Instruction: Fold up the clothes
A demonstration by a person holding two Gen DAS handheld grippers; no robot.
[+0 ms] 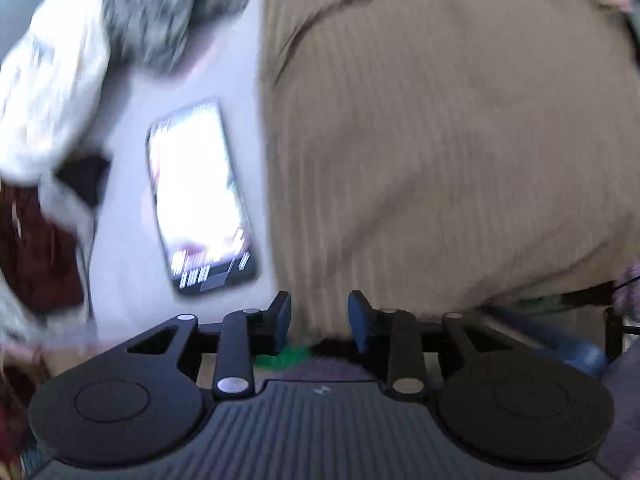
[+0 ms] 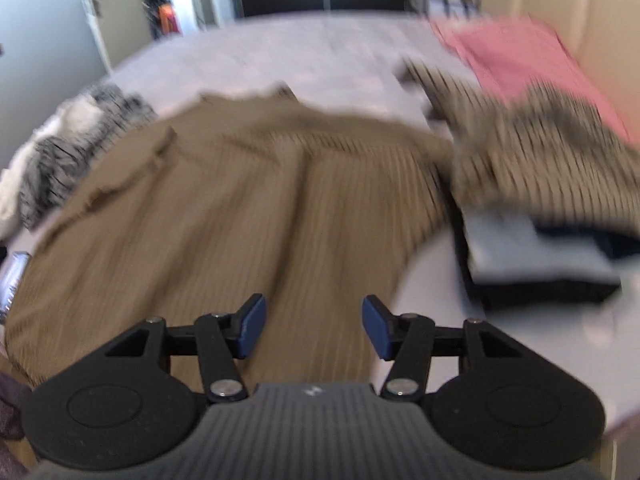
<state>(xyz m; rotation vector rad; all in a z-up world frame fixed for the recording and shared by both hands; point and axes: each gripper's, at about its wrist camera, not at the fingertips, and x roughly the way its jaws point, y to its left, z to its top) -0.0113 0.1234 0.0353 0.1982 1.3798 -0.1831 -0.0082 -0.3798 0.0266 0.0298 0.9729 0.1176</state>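
A: Left wrist view: our left gripper [image 1: 319, 316] looks straight down, jaws a narrow gap apart, nothing between the pads. The tan ribbed garment [image 1: 440, 140] lies spread on the bed [image 1: 240, 60] below us.

B: We see a lit phone [image 1: 200, 196] just beside its edge, and a grey-and-white bundle [image 1: 120, 20] further off.

A: In the right wrist view our right gripper [image 2: 314, 326] hangs over the garment [image 2: 240, 208], jaws wide, holding nothing.

B: To the right we have a striped top [image 2: 540, 160] on a stack of folded clothes [image 2: 540, 268], and a pink cloth [image 2: 520, 56] behind. Everything is blurred.
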